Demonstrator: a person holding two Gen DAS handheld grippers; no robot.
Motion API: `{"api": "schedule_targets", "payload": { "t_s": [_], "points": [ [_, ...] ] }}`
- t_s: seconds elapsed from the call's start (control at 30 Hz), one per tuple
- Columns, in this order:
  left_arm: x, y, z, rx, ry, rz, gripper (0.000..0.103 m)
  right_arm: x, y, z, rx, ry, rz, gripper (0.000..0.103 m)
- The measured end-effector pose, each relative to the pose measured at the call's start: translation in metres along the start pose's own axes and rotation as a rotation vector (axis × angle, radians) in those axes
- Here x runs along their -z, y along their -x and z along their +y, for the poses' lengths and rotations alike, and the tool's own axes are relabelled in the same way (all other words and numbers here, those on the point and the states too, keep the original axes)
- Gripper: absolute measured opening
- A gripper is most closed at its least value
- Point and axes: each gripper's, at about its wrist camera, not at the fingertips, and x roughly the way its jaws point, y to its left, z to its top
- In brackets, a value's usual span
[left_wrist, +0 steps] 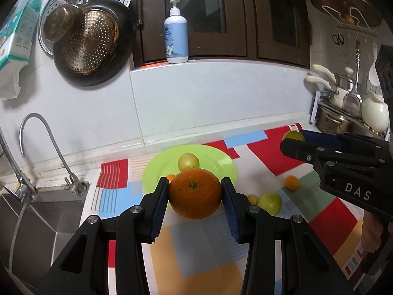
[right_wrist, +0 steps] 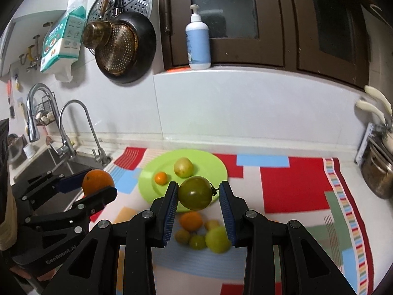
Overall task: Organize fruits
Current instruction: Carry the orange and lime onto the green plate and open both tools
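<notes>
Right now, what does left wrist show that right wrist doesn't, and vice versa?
Left wrist only: the left gripper head-on, clamping the large orange; scissors hung on the wall.

Right wrist only: the right gripper head-on, holding the dark green fruit; a second faucet and wire basket past the sink.

Both: green plate holding a pale fruit and small orange, soap bottle, hanging pans.

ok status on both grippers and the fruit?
Left gripper shut on orange. Right gripper shut on green fruit. Plate holds two fruits, room left. Path clear.
</notes>
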Motion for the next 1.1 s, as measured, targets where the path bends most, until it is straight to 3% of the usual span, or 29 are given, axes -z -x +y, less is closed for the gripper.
{"api": "schedule_targets", "payload": {
  "t_s": [0.43, 0.87, 1.1],
  "points": [
    [-0.028, -0.060, 0.027, -0.021, 0.038, 0.029, 0.043, -0.038, -0.057, 0.005, -0.037, 0.081, 0.014, 0.035],
    [-0.031, -0.139, 0.046, -0.039, 0.051, 0.101, 0.043, -0.047, -0.147, -0.007, -0.070, 0.126, 0.123, 0.035],
    [-0.024, -0.180, 0.055, -0.028, 0.047, 0.170, 0.043, -0.042, -0.196, -0.012, -0.088, 0.118, 0.223, 0.035]
  ]
}}
